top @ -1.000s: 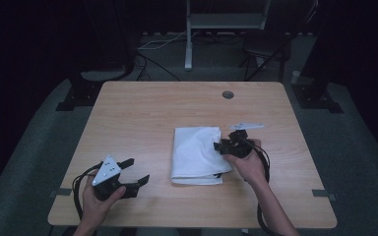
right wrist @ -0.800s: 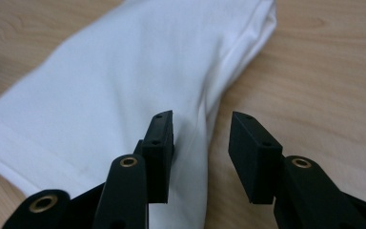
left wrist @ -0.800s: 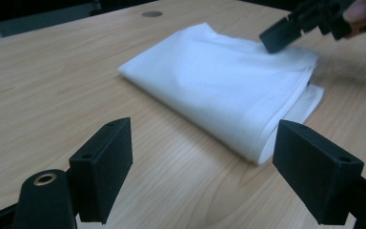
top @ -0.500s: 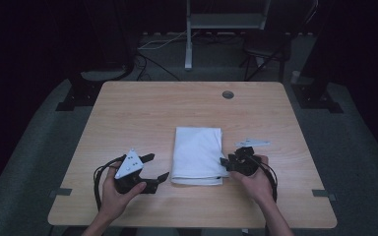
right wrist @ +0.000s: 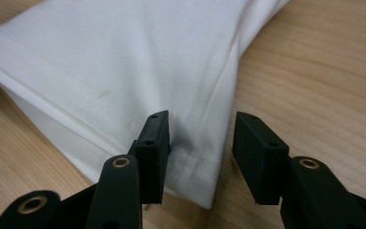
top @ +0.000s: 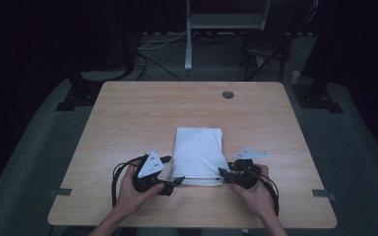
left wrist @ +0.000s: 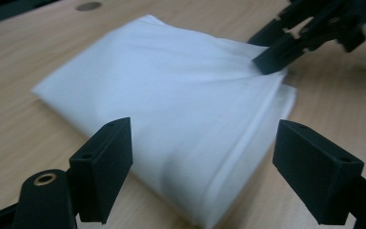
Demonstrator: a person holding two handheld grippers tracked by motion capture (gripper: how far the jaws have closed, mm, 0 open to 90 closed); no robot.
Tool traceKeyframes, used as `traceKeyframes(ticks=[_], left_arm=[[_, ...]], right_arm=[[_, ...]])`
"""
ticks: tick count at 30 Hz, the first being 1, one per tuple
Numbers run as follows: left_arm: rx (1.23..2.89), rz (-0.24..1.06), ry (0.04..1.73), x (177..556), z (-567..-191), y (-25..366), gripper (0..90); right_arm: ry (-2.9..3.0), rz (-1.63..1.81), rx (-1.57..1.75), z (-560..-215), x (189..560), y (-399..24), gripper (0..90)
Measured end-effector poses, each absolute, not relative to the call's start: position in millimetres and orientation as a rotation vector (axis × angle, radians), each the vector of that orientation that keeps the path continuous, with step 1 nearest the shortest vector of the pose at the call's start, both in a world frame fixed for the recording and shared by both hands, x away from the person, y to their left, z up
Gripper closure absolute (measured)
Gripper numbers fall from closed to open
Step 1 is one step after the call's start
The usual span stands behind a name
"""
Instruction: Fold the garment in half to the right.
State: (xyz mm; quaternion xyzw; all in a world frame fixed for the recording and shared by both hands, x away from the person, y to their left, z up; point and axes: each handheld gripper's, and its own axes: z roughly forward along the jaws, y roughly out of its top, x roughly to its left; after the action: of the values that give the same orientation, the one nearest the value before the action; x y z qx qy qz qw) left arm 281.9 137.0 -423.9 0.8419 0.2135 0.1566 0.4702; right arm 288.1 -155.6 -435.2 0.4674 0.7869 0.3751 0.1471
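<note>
A folded white cloth (top: 198, 155) lies on the wooden table (top: 138, 118), nearer the front edge. My left gripper (top: 176, 182) sits at the cloth's near left corner, held by a hand. In the left gripper view its jaws stand wide open (left wrist: 200, 143) with the cloth (left wrist: 171, 100) just ahead of them. My right gripper (top: 222, 173) is at the near right corner. Its jaws (right wrist: 200, 138) are open and have just been opening; the cloth's hemmed corner (right wrist: 190, 167) lies between them, one jaw over the fabric, unpinched.
A round cable hole (top: 228, 94) sits at the table's far side. Tape marks (top: 60, 192) lie at the left and right edges. A metal stand (top: 189, 34) and a chair (top: 266, 46) are on the dark floor behind.
My left gripper slid right up to the cloth's near left corner. My right gripper came down the cloth's right edge to the near corner, and the cloth now lies as a neat rectangle.
</note>
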Motion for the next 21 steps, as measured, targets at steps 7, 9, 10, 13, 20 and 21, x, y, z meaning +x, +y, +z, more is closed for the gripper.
traceKeyframes(ticks=[7,9,10,13,20,21], left_arm=[[2.117,0.360,0.500,283,-433,132,21.2],[2.113,0.369,0.514,284,-433,134,21.2],[2.110,0.371,0.519,284,-433,135,21.3],[2.100,0.377,0.538,285,-430,141,21.3],[2.049,0.364,0.613,293,-429,155,21.3],[2.050,0.356,0.621,294,-429,157,21.2]], right_arm=[[2.269,1.046,1.312,-438,294,-145,56.2],[2.268,1.049,1.303,-439,297,-140,56.1],[2.269,1.050,1.300,-439,300,-137,56.1],[2.273,1.049,1.297,-438,307,-128,56.1],[2.284,1.031,1.246,-437,320,-107,54.6],[2.287,1.029,1.236,-437,322,-104,53.7]])
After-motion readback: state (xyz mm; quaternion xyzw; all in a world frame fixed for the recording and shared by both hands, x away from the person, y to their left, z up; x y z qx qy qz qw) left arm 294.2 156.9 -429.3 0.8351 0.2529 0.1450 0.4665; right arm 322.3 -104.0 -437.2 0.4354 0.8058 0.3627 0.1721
